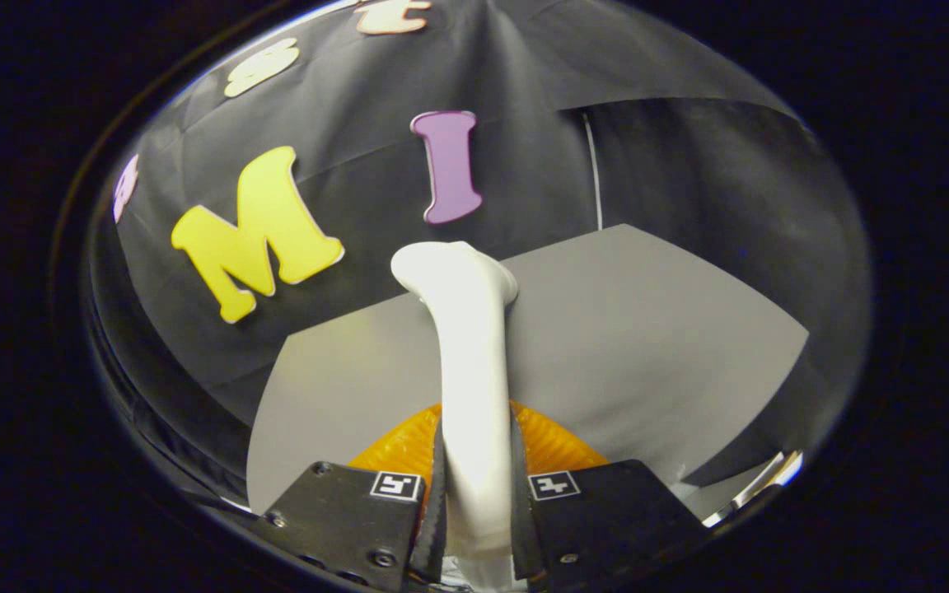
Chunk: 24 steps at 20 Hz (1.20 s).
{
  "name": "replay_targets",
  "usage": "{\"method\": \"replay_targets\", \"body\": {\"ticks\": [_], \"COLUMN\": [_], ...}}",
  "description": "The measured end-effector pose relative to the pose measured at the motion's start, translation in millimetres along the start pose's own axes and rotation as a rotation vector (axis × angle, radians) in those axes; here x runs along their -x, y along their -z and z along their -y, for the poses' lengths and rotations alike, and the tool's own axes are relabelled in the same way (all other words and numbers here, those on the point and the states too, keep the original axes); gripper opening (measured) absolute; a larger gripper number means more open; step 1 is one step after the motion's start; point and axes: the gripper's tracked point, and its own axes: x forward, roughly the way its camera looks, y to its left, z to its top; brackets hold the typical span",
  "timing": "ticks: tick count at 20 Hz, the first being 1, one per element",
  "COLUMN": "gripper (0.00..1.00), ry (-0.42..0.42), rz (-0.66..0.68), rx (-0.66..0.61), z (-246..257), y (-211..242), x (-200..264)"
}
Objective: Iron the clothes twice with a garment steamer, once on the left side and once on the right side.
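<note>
My gripper [476,486] is shut on the white garment steamer [470,362], both fingers pressing on its handle. The steamer runs straight ahead from between the fingers, and its wider head [451,268] ends beyond them, over the grey table [647,329]. An orange garment [553,445] with a ribbed texture lies on the table just ahead of the fingers, under the steamer's handle, and shows on both sides of it. Most of the garment is hidden by the fingers and the handle.
The grey table stretches ahead and to the right of the fingers, ending at the black cloth wall [359,189]. A thin white cord or seam [594,173] runs down the wall behind the table.
</note>
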Motion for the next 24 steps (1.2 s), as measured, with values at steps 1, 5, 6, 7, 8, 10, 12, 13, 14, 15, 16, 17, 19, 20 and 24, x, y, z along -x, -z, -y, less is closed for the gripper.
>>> {"method": "replay_targets", "body": {"ticks": [1,5,6,7,8,10,12,13,14,15,16,17,19,20,24], "gripper": [0.34,0.34,0.34,0.34,0.34,0.34,0.34,0.34,0.34,0.34,0.34,0.34,0.34,0.34,0.34], "ry": [-0.002,-0.093,-0.113,-0.13,-0.145,-0.168,-0.189,-0.192,-0.193,-0.19,-0.188,-0.183,-0.168,-0.163,-0.149], "rz": [0.05,0.132,0.14,0.143,0.143,0.148,0.166,0.171,0.175,0.182,0.194,0.209,0.234,0.239,0.238], "rx": [0.002,0.016,0.03,0.039,0.045,0.046,0.052,0.056,0.058,0.061,0.06,0.058,0.056,0.054,0.07], "z": [0,-24,-31,-37,-43,-52,-63,-65,-66,-65,-64,-62,-59,-59,-67], "y": [-3,4,9,17,25,43,60,68,72,76,78,79,82,85,104], "x": [8,52,62,75,87,114,135,143,150,158,165,173,187,195,230]}}
